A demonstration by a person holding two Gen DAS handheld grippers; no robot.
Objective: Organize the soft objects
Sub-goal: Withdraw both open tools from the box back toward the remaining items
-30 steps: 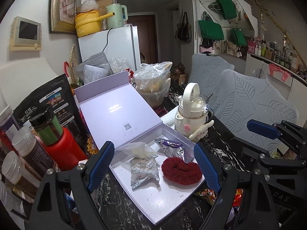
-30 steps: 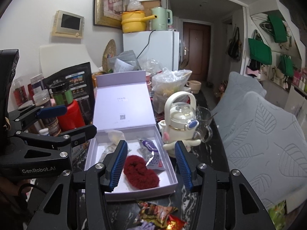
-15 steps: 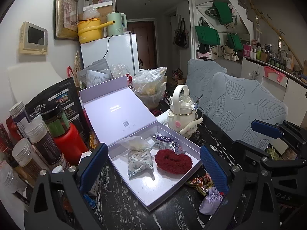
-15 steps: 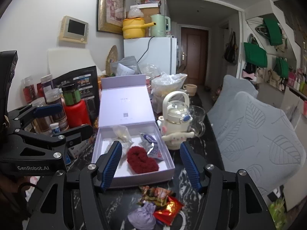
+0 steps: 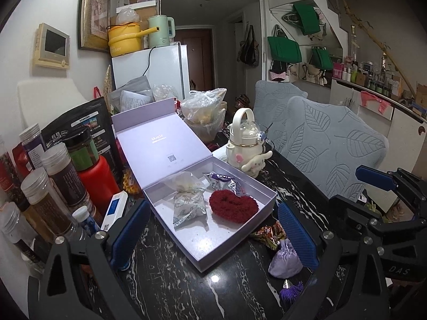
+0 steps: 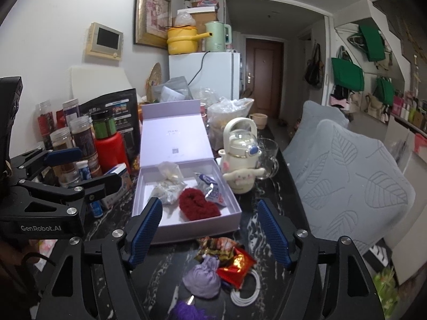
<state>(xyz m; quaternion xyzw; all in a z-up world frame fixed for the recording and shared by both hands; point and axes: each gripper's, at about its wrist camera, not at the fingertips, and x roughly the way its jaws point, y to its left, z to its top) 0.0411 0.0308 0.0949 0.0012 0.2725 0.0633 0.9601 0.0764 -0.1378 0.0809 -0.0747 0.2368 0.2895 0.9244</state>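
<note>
While both tongs hover low over the dark marbled surface, the lavender box lies open between and beyond them, its lid tilted back. Left tongs: spread wide, nothing between the blue pads; the box's near corner shows in the gap. Right tongs: jaws opening, gripping nothing; the box's near wall and loose items on the surface show between the pads.

Inside the box: a red heart-shaped plush toward the right near corner, a pale patterned sachet just to its left, a translucent pouch behind the sachet, and a purple-and-white wrapper behind the heart.

On the surface in front of the box: a lilac drawstring pouch, a red foil packet touching it, a crumpled multicoloured wrapper just behind, a coiled white cable to the right, and a purple tassel at the near edge.

Right of the box stands a cream kettle-shaped bottle with a white plush dog at its base. Left of the box: lidded jars and a red bottle.
</note>
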